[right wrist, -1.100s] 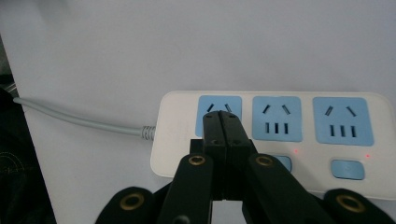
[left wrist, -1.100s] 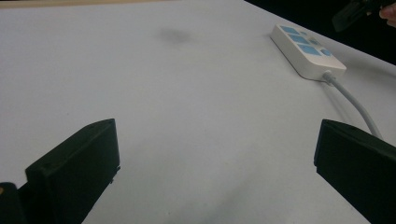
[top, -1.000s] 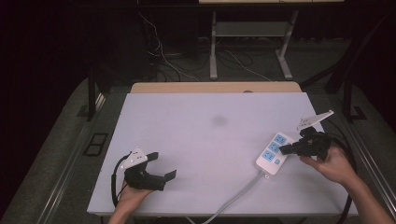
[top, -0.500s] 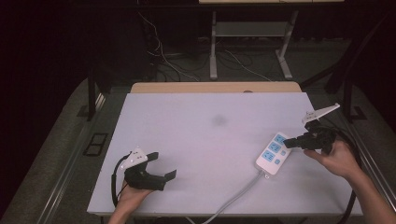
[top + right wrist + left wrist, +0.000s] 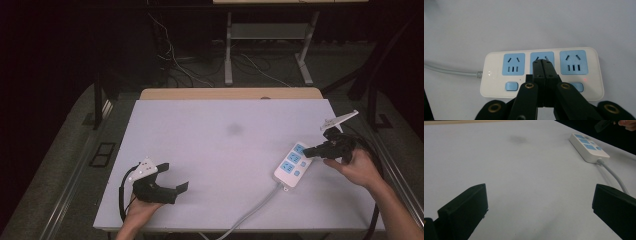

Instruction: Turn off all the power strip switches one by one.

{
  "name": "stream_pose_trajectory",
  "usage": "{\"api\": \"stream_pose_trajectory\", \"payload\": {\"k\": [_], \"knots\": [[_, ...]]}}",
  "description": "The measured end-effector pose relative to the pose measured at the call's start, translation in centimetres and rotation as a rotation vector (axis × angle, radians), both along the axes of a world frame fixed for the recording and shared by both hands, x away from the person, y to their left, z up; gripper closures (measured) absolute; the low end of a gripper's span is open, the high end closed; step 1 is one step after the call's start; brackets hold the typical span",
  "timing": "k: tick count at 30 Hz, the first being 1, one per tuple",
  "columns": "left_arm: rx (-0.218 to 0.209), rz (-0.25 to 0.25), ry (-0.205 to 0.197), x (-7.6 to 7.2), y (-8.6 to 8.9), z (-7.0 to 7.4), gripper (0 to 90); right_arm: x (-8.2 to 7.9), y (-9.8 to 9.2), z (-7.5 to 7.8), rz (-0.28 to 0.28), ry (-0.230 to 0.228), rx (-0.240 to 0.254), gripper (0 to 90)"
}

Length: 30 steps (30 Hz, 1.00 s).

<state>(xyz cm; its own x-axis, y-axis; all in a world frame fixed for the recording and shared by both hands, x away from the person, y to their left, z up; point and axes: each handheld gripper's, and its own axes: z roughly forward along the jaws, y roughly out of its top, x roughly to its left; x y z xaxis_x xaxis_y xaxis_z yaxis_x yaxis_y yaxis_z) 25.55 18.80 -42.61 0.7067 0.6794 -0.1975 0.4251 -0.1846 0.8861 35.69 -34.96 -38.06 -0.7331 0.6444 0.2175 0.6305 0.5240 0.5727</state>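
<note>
1. Right gripper view: your right gripper (image 5: 542,65), jaws pressed together and holding nothing, hovers over the power strip (image 5: 541,72) near the table's (image 5: 210,150) right edge.
2. Left gripper (image 5: 170,180) rests wide open.
3. Push off-centre and the strip may skid.

surface: white table (image 5: 220,150) | on it: white power strip (image 5: 292,165), right side | grey cable (image 5: 250,212) trailing off near edge

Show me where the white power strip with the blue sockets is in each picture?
High view: the power strip lies at the table's right side, by the right gripper.
Left gripper view: top right, cord trailing toward the camera.
Right gripper view: in the middle, behind the shut gripper.
Shared landmark: its grey cord.
</note>
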Motion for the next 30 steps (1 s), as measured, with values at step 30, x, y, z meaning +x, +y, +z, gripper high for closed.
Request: {"api": "stream_pose_trajectory", "payload": {"k": [30], "knots": [[0.004, 0.000, -0.001, 0.0, 0.0, 0.0, 0.0, 0.3, -0.3, -2.4, -0.005, 0.048, -0.024, 90.0]]}}
